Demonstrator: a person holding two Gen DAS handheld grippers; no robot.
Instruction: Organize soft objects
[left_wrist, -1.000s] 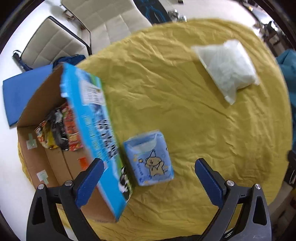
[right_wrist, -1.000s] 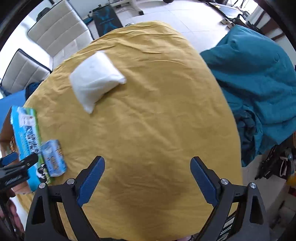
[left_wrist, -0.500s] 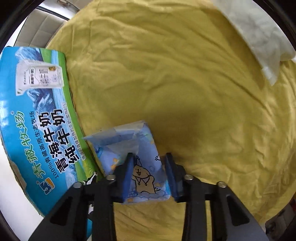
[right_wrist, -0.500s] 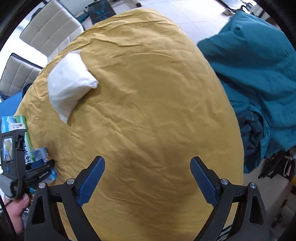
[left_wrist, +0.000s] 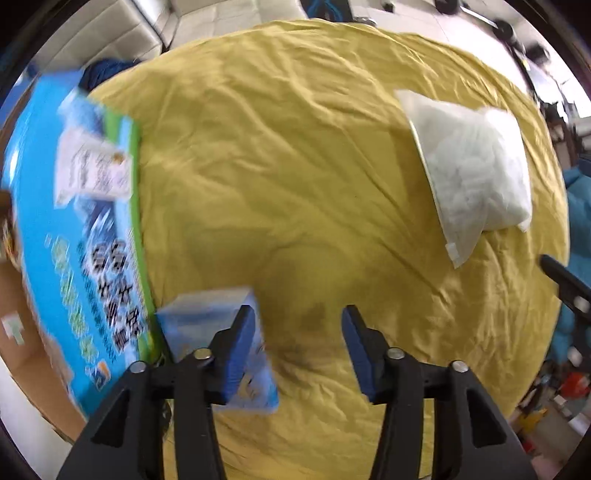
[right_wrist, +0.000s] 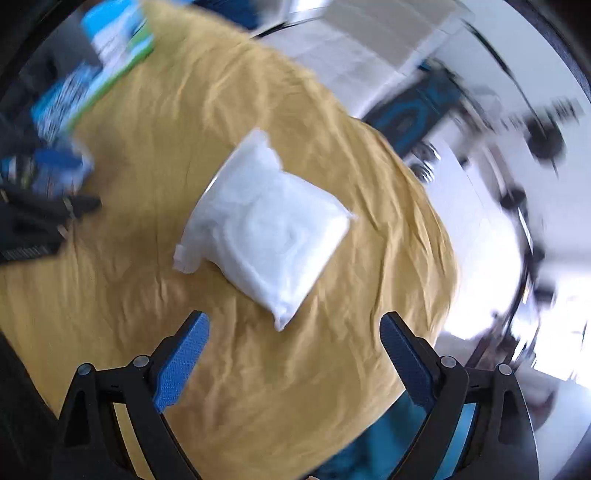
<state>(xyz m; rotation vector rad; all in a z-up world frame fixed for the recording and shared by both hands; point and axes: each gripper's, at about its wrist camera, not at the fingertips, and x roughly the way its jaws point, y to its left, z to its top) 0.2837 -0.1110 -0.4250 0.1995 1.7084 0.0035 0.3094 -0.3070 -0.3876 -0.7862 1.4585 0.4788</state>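
The left gripper (left_wrist: 299, 347) points down at the yellow-covered table (left_wrist: 295, 166), jaws opening with only cloth between them; the blue packet (left_wrist: 218, 332) lies beside its left finger, against the box (left_wrist: 77, 236). The right gripper (right_wrist: 291, 354) hangs wide open near the white bag (right_wrist: 266, 229).

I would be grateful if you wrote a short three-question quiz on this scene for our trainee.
1. True or false: the right gripper has its jaws closed on the white bag.
2. What lies directly beside the small blue pack?
A. a blue printed carton
B. a teal blanket
C. a chair
3. Fill in: everything rests on a ______ cloth.

Key:
1. False; its jaws are wide apart, short of the bag.
2. A, the blue printed carton. The left gripper is opening, with the pack off to one side of its left finger.
3. Yellow.
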